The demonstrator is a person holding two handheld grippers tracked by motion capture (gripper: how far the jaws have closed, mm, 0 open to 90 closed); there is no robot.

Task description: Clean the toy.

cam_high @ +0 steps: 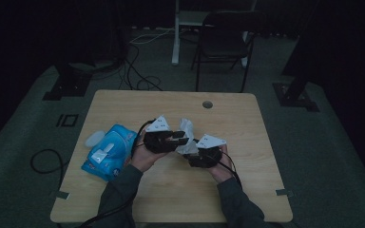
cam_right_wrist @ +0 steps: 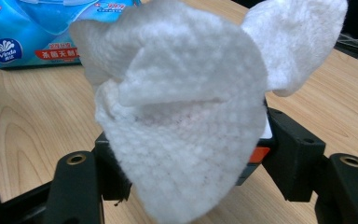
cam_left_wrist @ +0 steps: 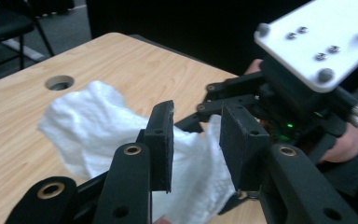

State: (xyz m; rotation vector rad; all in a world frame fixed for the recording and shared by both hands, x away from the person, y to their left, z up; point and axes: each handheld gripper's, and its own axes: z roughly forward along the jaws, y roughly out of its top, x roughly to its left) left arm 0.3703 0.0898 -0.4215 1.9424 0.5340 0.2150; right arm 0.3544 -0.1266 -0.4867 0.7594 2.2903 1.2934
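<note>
A crumpled white wipe (cam_high: 187, 135) is held up over the middle of the wooden table (cam_high: 171, 194), between my two grippers. My left gripper (cam_high: 180, 137) points right. In the left gripper view its jaws (cam_left_wrist: 198, 121) press on a bunched part of the wipe (cam_left_wrist: 88, 121), which spreads out to the left behind them. My right gripper (cam_high: 192, 151) faces it from the right. In the right gripper view the wipe (cam_right_wrist: 182, 140) hangs in front of the right gripper (cam_right_wrist: 191, 149), whose jaws stand wide apart on either side of it, tips hidden.
A blue pack of wet wipes (cam_high: 108, 151) lies at the table's left, with a pale lid (cam_high: 94, 138) beside it. A cable hole (cam_high: 207, 104) sits near the far edge. A black folding chair (cam_high: 223, 38) and floor cables stand beyond the table.
</note>
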